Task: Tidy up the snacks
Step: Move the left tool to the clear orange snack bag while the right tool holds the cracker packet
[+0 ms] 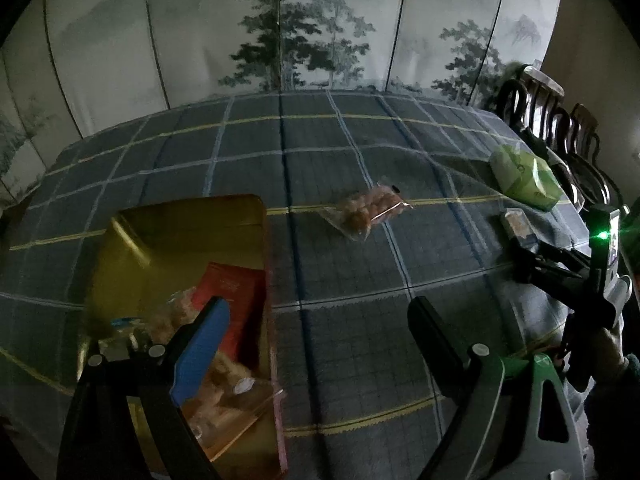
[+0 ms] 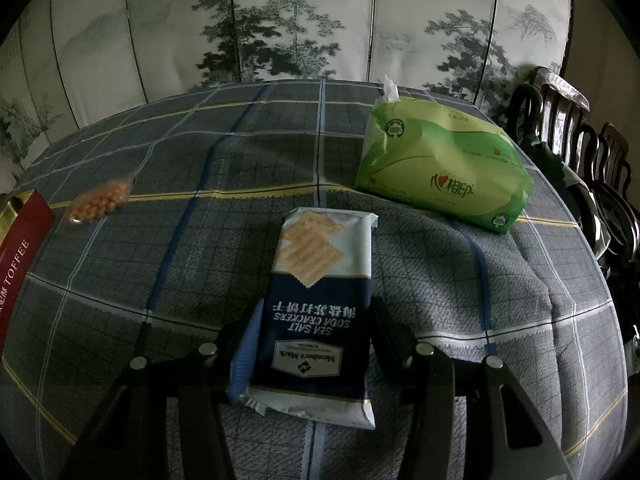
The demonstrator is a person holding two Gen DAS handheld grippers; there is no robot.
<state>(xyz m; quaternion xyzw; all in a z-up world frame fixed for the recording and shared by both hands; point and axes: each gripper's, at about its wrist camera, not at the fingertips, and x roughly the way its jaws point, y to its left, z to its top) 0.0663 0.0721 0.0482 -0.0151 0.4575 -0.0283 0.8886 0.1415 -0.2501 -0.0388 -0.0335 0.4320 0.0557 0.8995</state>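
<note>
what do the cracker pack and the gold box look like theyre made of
Cracker pack: thin printed plastic film, slightly glossy, with crimped serrated end seals. Gold box: probably metal tin or foil-lined card; its inner walls reflect light like a dull mirror.

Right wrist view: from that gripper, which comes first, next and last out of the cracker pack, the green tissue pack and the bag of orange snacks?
1. Cracker pack: between the fingers.
2. Tissue pack: ahead, right.
3. Orange snack bag: far left.
</note>
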